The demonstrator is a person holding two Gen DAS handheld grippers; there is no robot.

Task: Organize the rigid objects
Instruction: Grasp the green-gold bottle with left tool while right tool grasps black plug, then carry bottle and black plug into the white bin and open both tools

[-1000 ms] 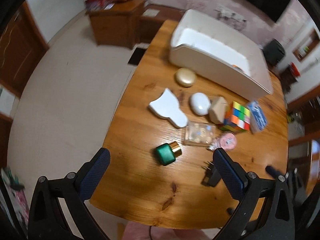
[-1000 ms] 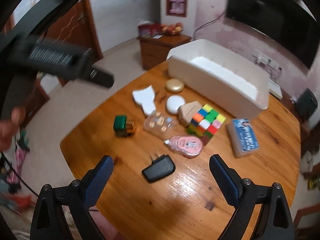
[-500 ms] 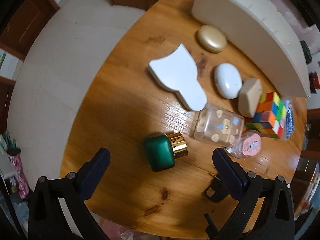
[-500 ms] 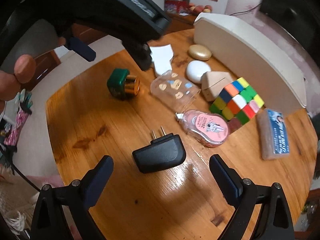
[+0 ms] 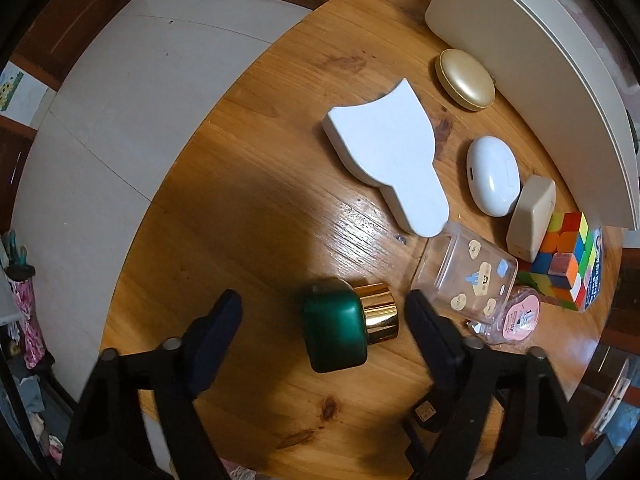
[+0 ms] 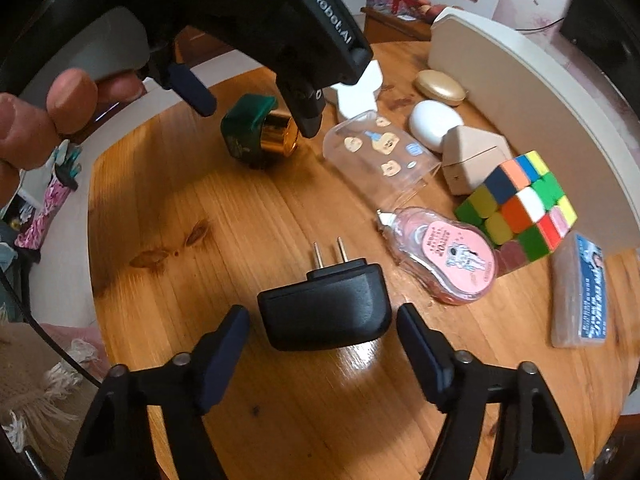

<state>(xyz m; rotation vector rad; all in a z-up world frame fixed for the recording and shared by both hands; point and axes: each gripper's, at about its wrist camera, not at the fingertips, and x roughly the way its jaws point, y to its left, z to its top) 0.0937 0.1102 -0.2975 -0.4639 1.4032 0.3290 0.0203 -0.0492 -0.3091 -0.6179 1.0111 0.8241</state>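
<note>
Bottle (image 5: 340, 326), adapter (image 6: 326, 312) between closing jaws

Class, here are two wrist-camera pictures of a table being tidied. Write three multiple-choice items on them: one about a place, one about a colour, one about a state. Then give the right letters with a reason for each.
1. What lies between the right gripper's fingers?
A. black plug adapter
B. puzzle cube
C. gold oval case

2. What colour is the cap of the green bottle?
A. white
B. gold
C. blue

3. How does the green bottle stand?
A. upright
B. lying on its side
C. inside the white bin

Answers:
1 A, the adapter sits between the closing fingers, prongs pointing away.
2 B, a shiny gold cap shows.
3 B, it lies on the wooden table between the left gripper's closing fingers.
</note>
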